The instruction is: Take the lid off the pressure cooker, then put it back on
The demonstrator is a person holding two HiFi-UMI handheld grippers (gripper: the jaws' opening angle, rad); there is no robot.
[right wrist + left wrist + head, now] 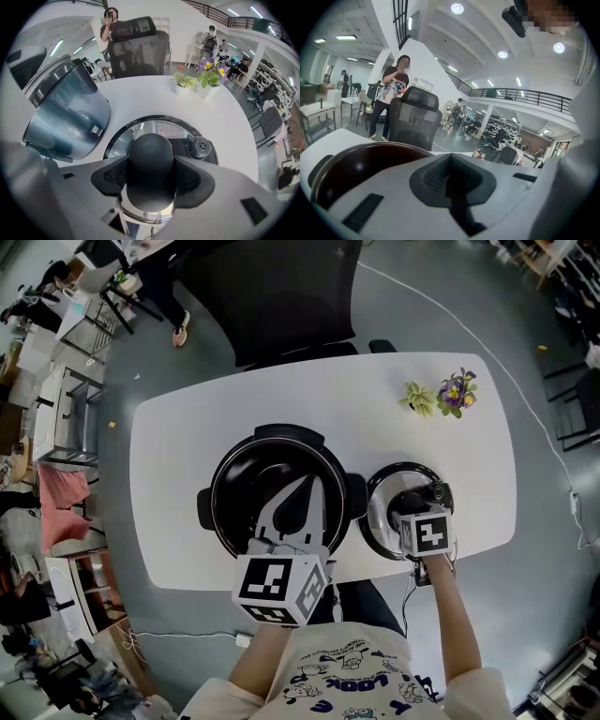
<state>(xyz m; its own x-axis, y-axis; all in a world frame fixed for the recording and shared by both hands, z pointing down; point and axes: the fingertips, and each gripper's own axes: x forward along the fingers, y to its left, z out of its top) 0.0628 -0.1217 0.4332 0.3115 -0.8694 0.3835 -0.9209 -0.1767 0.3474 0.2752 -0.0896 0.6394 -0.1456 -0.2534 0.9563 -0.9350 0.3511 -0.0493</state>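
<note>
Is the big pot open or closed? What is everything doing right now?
pressure cooker: open, no lid on it.
lid: lying knob-up on the table, beside the cooker.
left gripper: shut, holding nothing.
right gripper: shut on the lid's knob.

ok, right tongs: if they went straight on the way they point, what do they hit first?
The lid. The right tongs point steeply down, shut on its knob, so the tips would likely meet its steel top; the gap isn't clear.
</note>
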